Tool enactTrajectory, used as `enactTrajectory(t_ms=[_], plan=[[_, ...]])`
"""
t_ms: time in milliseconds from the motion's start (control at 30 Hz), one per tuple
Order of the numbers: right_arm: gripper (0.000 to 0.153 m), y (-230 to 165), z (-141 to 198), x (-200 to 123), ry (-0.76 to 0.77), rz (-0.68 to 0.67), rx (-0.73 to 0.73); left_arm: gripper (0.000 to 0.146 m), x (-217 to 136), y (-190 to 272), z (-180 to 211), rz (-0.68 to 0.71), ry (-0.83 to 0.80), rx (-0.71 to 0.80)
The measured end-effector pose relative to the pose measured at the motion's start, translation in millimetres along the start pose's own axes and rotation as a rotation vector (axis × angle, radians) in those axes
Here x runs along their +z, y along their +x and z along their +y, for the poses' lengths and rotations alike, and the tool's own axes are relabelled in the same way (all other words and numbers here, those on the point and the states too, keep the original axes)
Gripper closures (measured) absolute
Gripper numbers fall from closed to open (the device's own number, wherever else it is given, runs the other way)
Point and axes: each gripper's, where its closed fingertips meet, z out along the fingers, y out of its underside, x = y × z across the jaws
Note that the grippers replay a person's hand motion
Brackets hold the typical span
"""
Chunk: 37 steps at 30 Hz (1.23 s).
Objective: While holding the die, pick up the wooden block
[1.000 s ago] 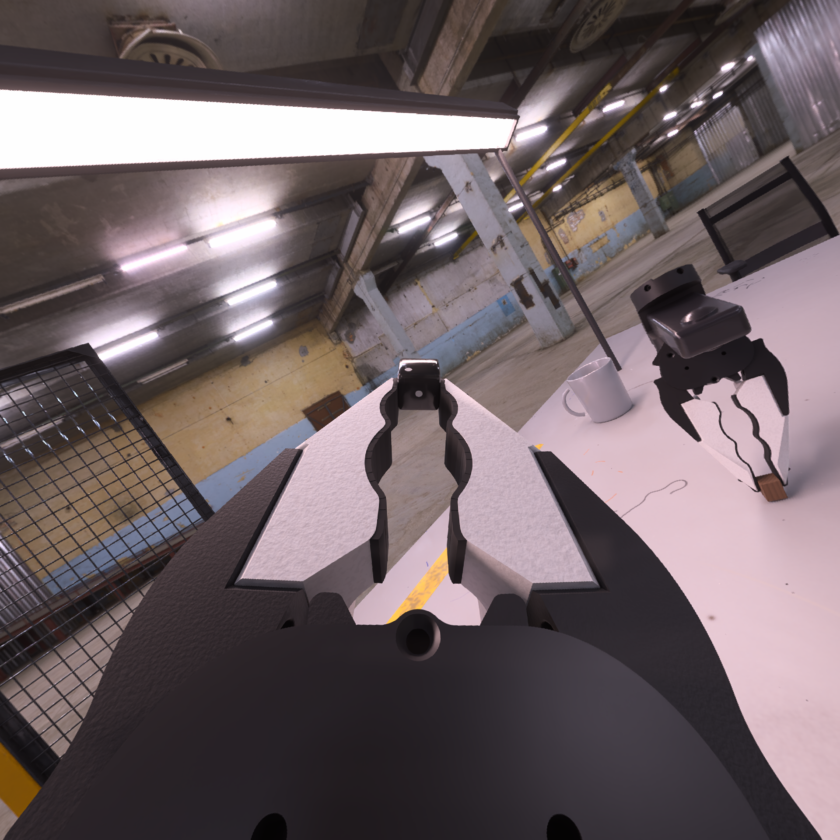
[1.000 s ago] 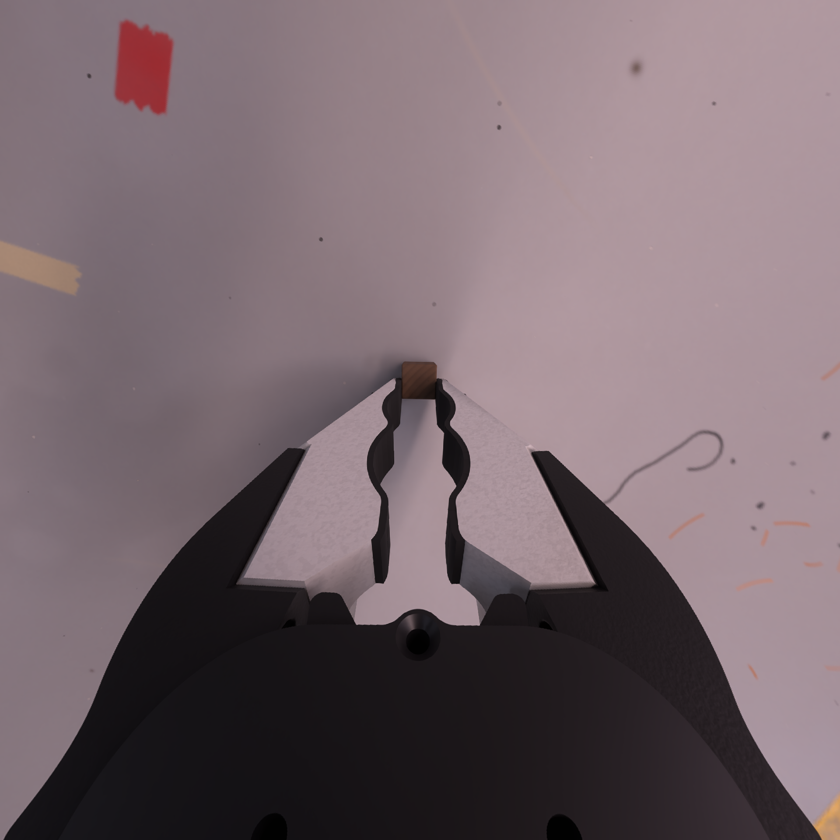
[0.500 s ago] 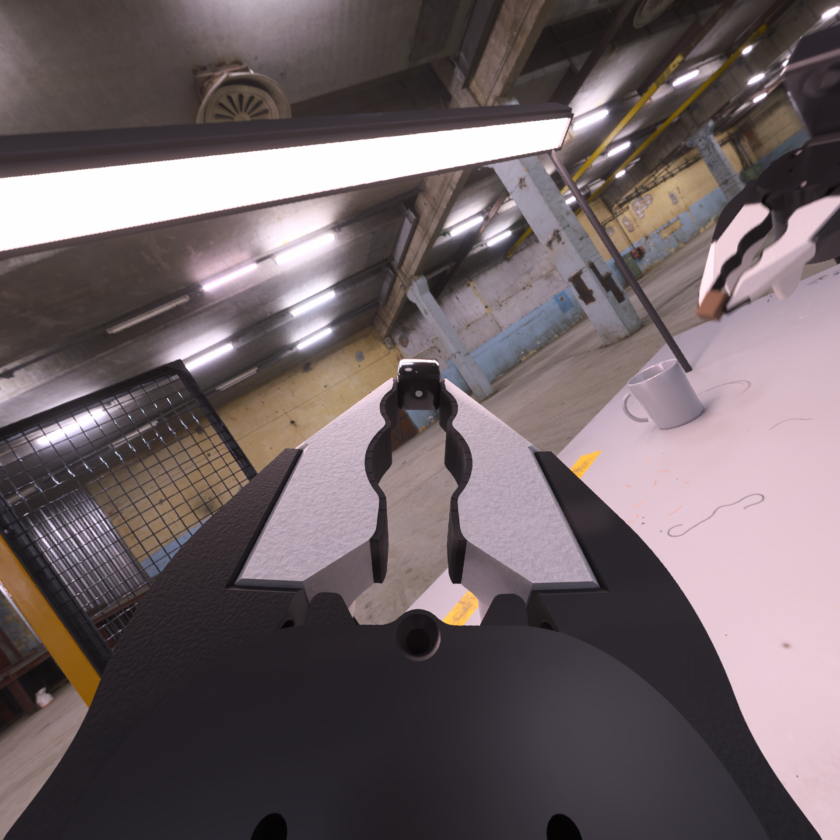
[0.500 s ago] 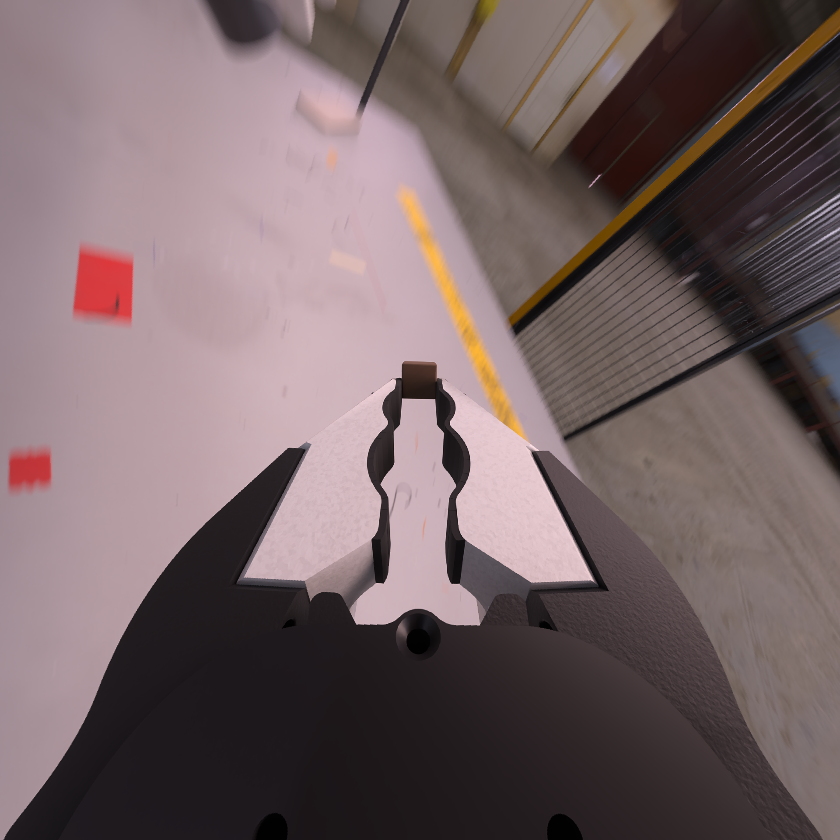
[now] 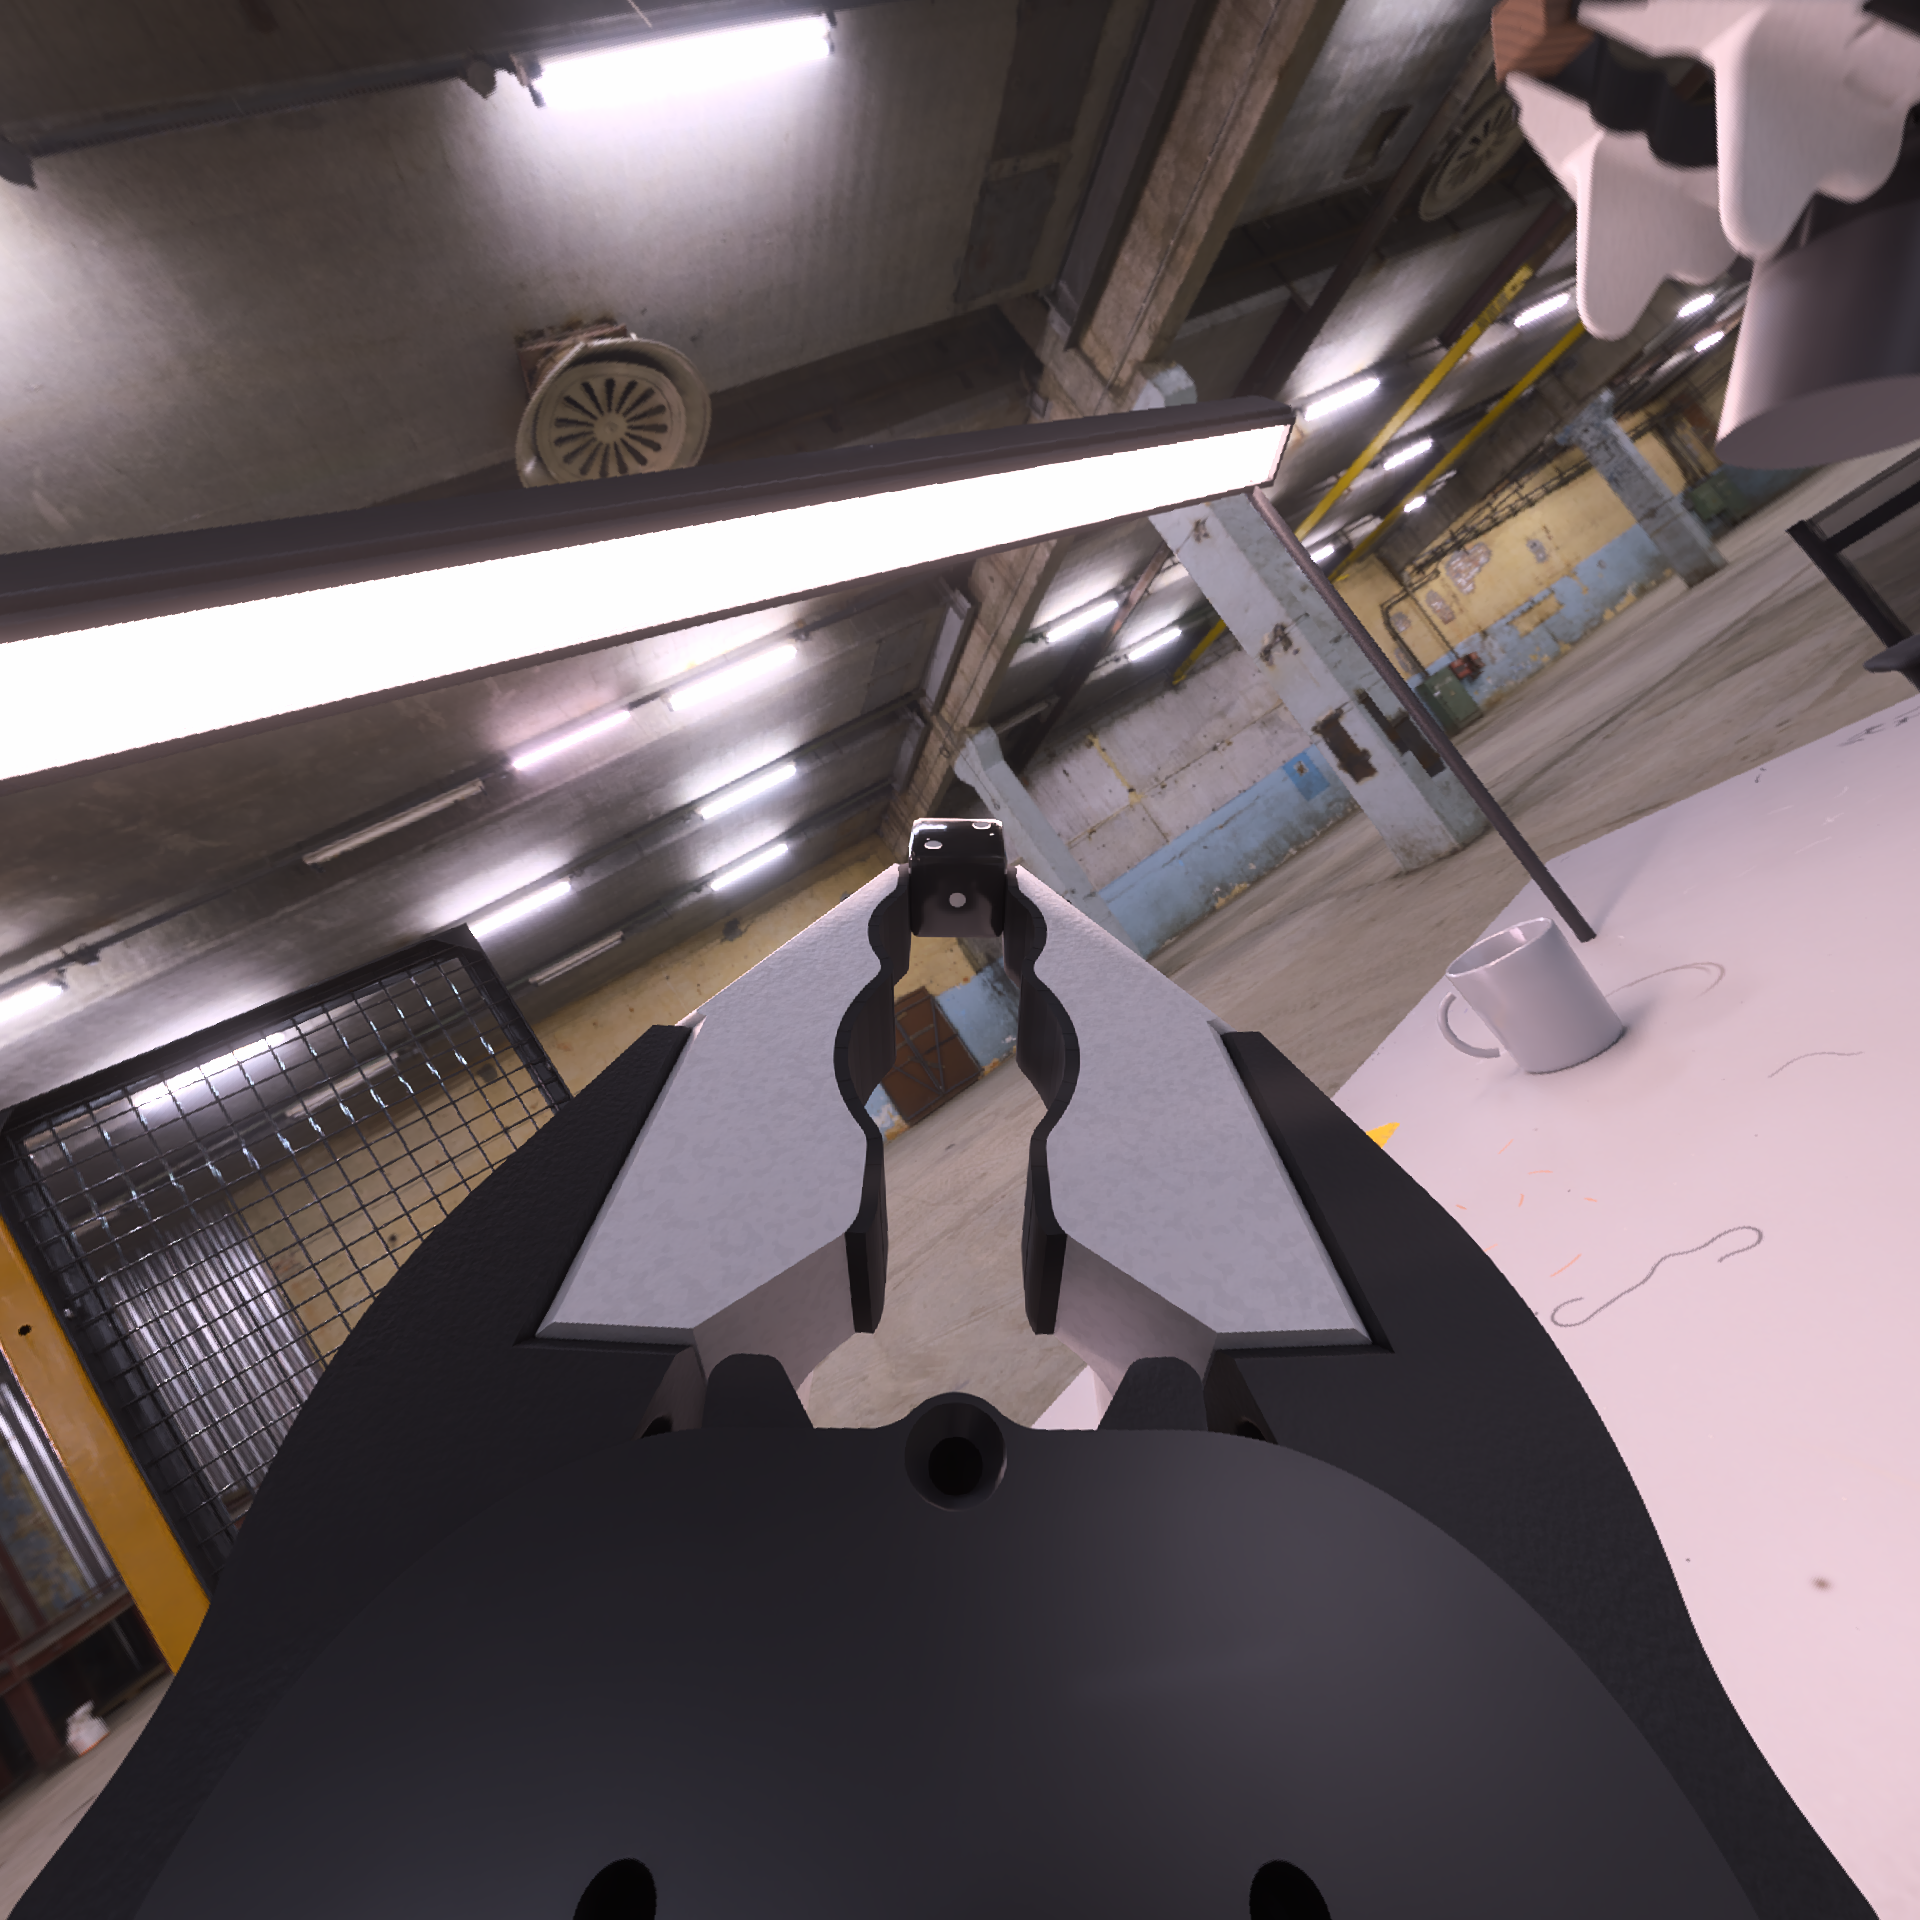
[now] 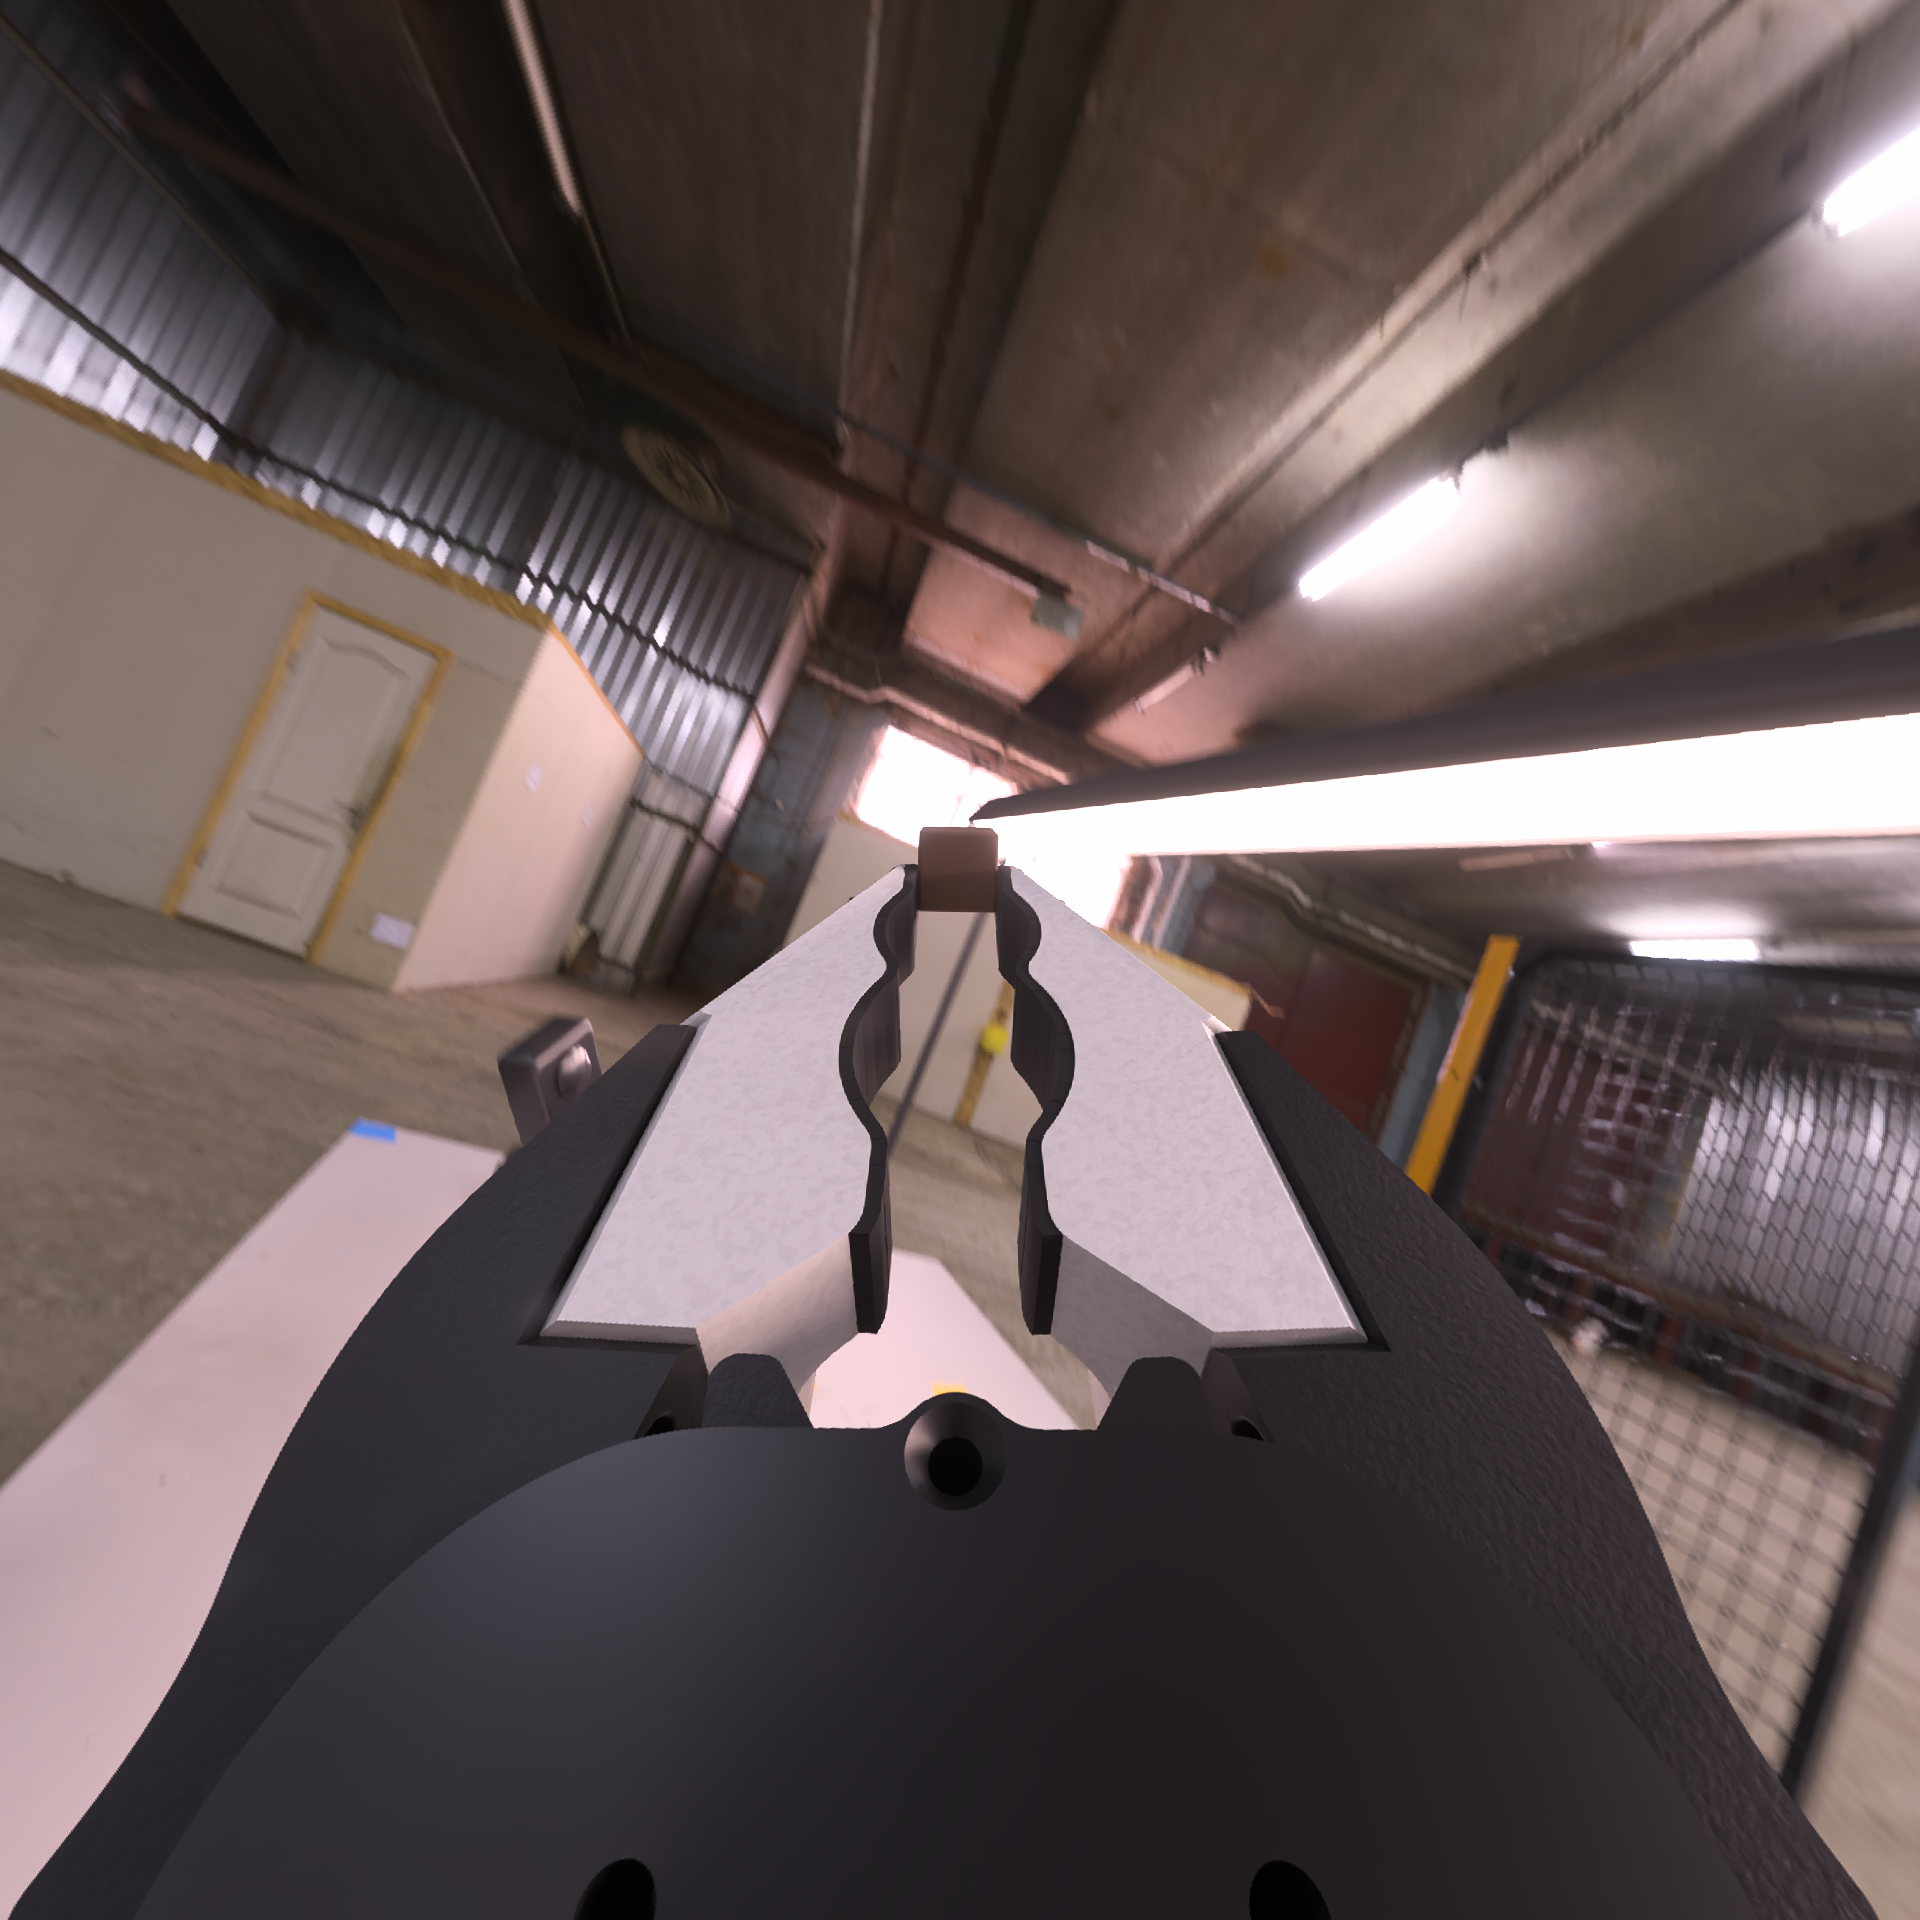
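High above the white table [image 5: 1714, 1351], our left gripper [image 5: 957, 894] pinches the small black die with white pips [image 5: 956, 878] at its fingertips, while our right gripper [image 6: 957, 883] clamps the little brown wooden block [image 6: 957, 871], seemingly well clear of the white ceramic mug [image 5: 1538, 997].

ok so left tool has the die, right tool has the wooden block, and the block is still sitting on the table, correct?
Not quite. The left tool grips the die and the right tool grips the wooden block, but the right wrist view shows the block lifted clear of the table.
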Motion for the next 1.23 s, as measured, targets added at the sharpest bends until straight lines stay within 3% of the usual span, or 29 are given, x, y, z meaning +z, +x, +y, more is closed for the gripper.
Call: enactTrajectory(t_ms=[167, 400, 633, 767, 1100, 1233], plan=[[0.139, -10.2, -47.5, 27.1, 0.163, -0.065, -0.011, 0.130, -3.5, -5.8, -4.2, -0.012, 0.014, 0.000], [0.139, 5.8, -91.5, 64.9, 0.240, -0.061, -0.099, 0.130, -5.6, -8.1, -8.1, -0.021, 0.016, 0.024], [0.139, 11.5, -111.7, 83.8, 0.338, -0.116, 0.057, 0.130, -4.8, -5.7, -7.8, -0.015, 0.016, 0.034], [0.138, -11.2, -72.6, 83.0, 0.315, -0.168, 0.200, 0.130, -3.0, -2.9, -2.4, -0.012, -0.004, 0.058], [0.138, -18.1, 118.2, 42.5, 0.035, -0.100, 0.804, 0.130, 7.2, 17.1, 26.3, 0.037, -0.071, 0.115], [0.138, -20.1, 170.8, 30.0, -0.092, -0.090, 0.990, 0.130, 12.8, 31.1, 45.1, 0.078, -0.129, 0.182]])
